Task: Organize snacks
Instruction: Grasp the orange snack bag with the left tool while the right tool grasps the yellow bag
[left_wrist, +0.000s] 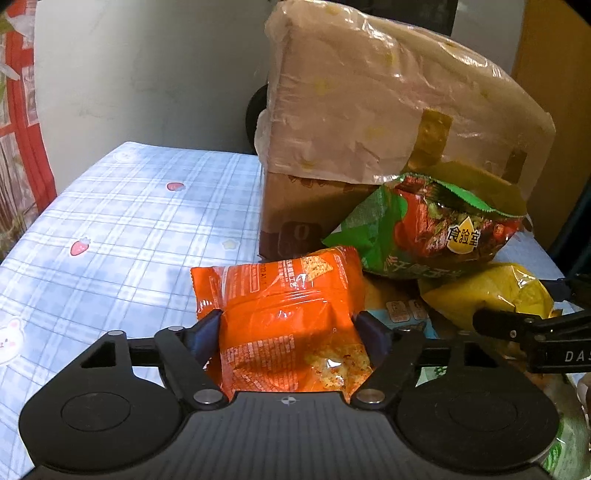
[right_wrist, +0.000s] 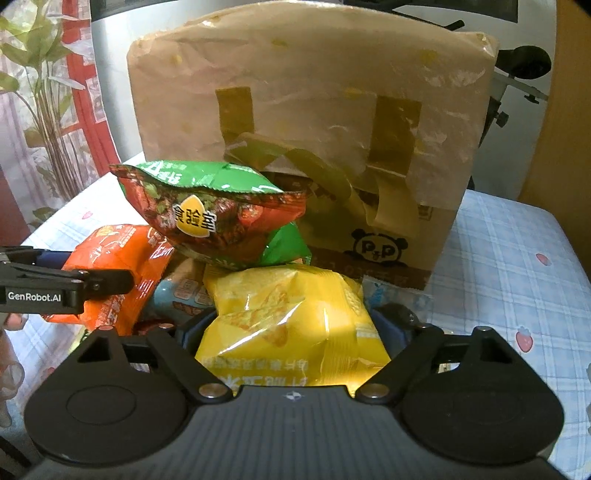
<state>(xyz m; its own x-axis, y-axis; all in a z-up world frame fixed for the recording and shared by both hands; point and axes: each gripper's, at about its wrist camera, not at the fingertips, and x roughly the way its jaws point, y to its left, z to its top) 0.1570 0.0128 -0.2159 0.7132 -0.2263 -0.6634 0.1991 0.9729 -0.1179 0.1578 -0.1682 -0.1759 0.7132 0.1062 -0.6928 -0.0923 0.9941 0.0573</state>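
Gripping phase: left tongs (left_wrist: 288, 325) clamp the orange snack pack (left_wrist: 280, 295), right tongs (right_wrist: 291, 325) clamp the yellow chip bag (right_wrist: 284, 314). Next: lift both clear of the green bag (right_wrist: 214, 214).

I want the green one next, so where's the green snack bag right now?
The green snack bag sits atop the pile, leaning against the paper bag, above the yellow packet held in the right tongs.

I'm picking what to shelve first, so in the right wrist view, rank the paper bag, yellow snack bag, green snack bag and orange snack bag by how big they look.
1. Paper bag
2. Yellow snack bag, nearest the camera, so maybe flattered
3. Green snack bag
4. Orange snack bag, partly hidden, so unsure
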